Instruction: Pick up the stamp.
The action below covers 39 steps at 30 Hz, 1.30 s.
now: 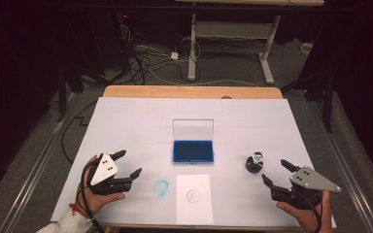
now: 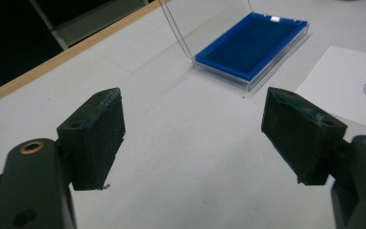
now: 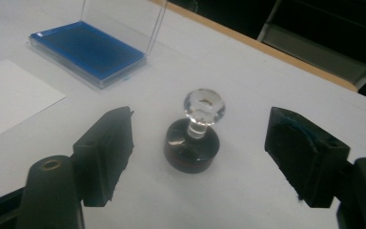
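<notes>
Both jaws of the right hand-held gripper [image 3: 198, 157] stand apart, released, flanking the upright stamp [image 3: 193, 140] without touching.

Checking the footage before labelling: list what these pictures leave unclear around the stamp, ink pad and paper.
- Stamp: its printing face rests on the table, hidden in the right gripper view.
- Paper: the round mark is too small to read in the high view, and cut off by the edge in the left gripper view.
</notes>
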### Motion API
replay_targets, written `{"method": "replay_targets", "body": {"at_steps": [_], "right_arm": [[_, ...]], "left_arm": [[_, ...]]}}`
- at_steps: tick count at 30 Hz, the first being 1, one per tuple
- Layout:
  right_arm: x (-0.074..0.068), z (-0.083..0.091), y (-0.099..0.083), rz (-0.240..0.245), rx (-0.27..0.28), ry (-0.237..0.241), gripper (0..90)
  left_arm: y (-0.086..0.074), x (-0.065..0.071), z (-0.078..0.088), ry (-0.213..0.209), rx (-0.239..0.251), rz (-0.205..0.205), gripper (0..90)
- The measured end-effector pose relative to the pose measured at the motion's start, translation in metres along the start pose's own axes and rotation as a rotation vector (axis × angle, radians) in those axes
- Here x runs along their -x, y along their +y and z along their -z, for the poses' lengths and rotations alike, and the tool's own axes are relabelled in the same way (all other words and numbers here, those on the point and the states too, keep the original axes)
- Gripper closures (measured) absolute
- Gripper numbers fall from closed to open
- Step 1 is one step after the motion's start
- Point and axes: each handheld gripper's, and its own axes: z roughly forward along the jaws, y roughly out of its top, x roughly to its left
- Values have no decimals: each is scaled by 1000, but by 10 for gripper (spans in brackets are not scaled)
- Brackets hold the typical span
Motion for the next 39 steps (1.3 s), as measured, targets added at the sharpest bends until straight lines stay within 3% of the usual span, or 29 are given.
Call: {"method": "replay_targets", "body": {"at_steps": [8,12,20,27,28,35,38,39], "right_arm": [[0,-7,-3,-7,-53,31,268],[5,-13,-1,-10,-95,41,268],[25,-20,22,-40,-183,41,256],[30,-48,43,-29,-300,77,271],[31,-52,44,-49,-317,78,271],[33,-79,47,-84,-408,109,270],[36,-88,43,-105,-419,153,259],[36,-90,42,-106,-423,141,272]], "left_arm": [[-3,5,-9,-21,-58,-34,222],[-4,5,-9,-28,-64,-15,222],[-4,5,-12,-32,-84,-9,222],[-6,4,-14,-38,-92,-9,222],[-7,4,-15,-51,-110,6,221],[-8,4,-16,-43,-124,7,221],[-8,5,-16,-38,-134,-1,221],[-8,5,-17,-36,-137,-4,221]]}}
